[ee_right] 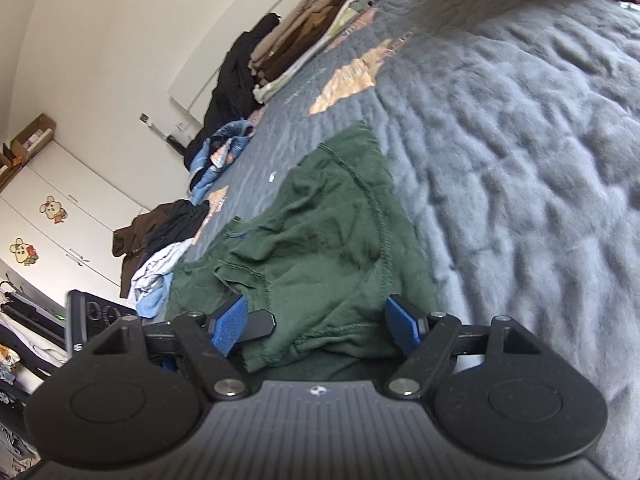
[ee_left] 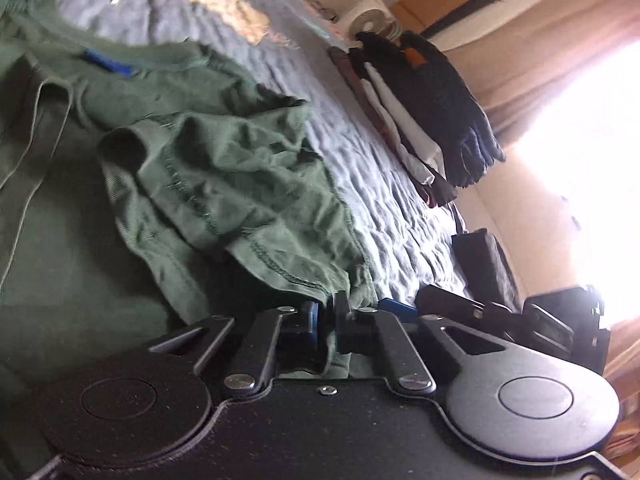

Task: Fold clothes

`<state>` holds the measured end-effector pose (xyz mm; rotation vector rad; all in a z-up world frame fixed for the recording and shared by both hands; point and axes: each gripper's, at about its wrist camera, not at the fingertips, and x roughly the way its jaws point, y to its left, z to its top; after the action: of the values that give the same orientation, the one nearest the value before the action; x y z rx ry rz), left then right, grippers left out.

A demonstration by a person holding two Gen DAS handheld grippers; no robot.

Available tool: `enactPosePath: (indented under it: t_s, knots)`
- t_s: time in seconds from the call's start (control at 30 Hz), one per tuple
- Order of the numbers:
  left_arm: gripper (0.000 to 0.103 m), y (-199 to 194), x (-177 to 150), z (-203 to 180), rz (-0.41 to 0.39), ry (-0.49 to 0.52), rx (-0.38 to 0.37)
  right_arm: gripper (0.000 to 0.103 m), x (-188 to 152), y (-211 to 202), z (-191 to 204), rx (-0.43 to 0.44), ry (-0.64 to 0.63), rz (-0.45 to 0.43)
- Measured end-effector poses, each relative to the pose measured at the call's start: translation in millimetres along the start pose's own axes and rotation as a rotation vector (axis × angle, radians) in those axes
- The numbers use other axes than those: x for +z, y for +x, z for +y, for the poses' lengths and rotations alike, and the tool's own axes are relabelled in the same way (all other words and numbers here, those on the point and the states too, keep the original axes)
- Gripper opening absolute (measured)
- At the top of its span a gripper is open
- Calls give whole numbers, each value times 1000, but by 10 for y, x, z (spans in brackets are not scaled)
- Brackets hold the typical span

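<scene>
A bedroom: a grey quilted bed (ee_right: pixel 520 160) carries everything, with pale walls behind it and a bright window beyond its far edge.

Nearest me, the green shirt (ee_left: pixel 208 168) lies rumpled on the bed. My left fingers (ee_left: pixel 326 314) are pinched tight on a hemmed fold of it, the cloth bunched right up against them. My right fingers (ee_right: pixel 316 328) stand wide apart, one on either side of another edge of the shirt, gripping nothing as far as I can see.

I judge this shirt barely begun: the collar lies off to the side, one sleeve is crumpled and no clean fold shows. Beyond the shirt, folded stacks (ee_right: pixel 304 36) sit at the bed's far edge, so some clothes look done. Loose heaps (ee_right: pixel 168 248) beside the shirt seem to be waiting.

My own grippers hide the shirt's near hem, the left view is smeared, and the window glare washes out whatever lies past the bed.
</scene>
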<state>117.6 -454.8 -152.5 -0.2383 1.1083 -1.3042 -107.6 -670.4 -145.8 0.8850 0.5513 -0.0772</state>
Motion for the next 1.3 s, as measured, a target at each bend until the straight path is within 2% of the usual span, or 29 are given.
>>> enactPosePath:
  t_s: [0.1,0.2,0.33,0.4,0.43,0.47,0.5,0.53,0.57,0.63,0.73,0.77,0.8,0.87,0.9,0.93,1.1,1.23,1.3]
  knots:
    - [2,-100,-82,-58,-9,40,-28,75,-4,14,-56,-15,10,11]
    - [1,-326,-141,-21,-64,40,-87,75,-6,22,-52,-19,-15,21]
    - [0,-504,-113,40,-103,32,-73,75,-10,32,-32,-39,-53,36]
    - [0,-498,-120,-8,-99,87,-20,75,-10,28,-39,-42,-56,42]
    - [3,-473,-131,-30,-86,94,-21,75,-7,25,-49,-40,-53,42]
    - [6,-442,-152,-77,-83,122,-8,75,-5,24,-56,-38,-48,42]
    - [21,-412,-173,-124,-79,151,3,75,-3,26,-61,-36,-46,42]
    - [44,-381,-200,-171,-76,187,8,75,-3,27,-62,-36,-47,43]
    - [52,-349,-226,-218,-72,222,12,75,-4,29,-61,-37,-49,44]
    - [56,-271,-260,-300,-65,265,14,75,1,27,-60,-36,-47,45]
    - [51,-139,-274,-370,-52,292,20,75,7,22,-59,-34,-43,46]
    - [46,-91,-265,-378,-45,291,25,75,10,21,-59,-34,-42,47]
    - [32,-28,-244,-383,-31,286,42,75,10,20,-54,-34,-43,47]
    - [29,76,-211,-376,-8,287,67,75,14,22,-53,-35,-48,47]
    - [22,126,-196,-373,3,289,77,75,16,23,-52,-35,-50,47]
    - [5,140,-194,-377,4,300,66,75,17,25,-55,-35,-50,47]
    - [1,-3,-284,-459,-38,387,13,75,23,33,-73,-34,-44,50]
    - [1,-250,-364,-400,-43,398,-8,75,37,12,-57,-5,-53,78]
    - [1,-354,-362,-325,-52,383,13,75,41,4,-18,5,-73,103]
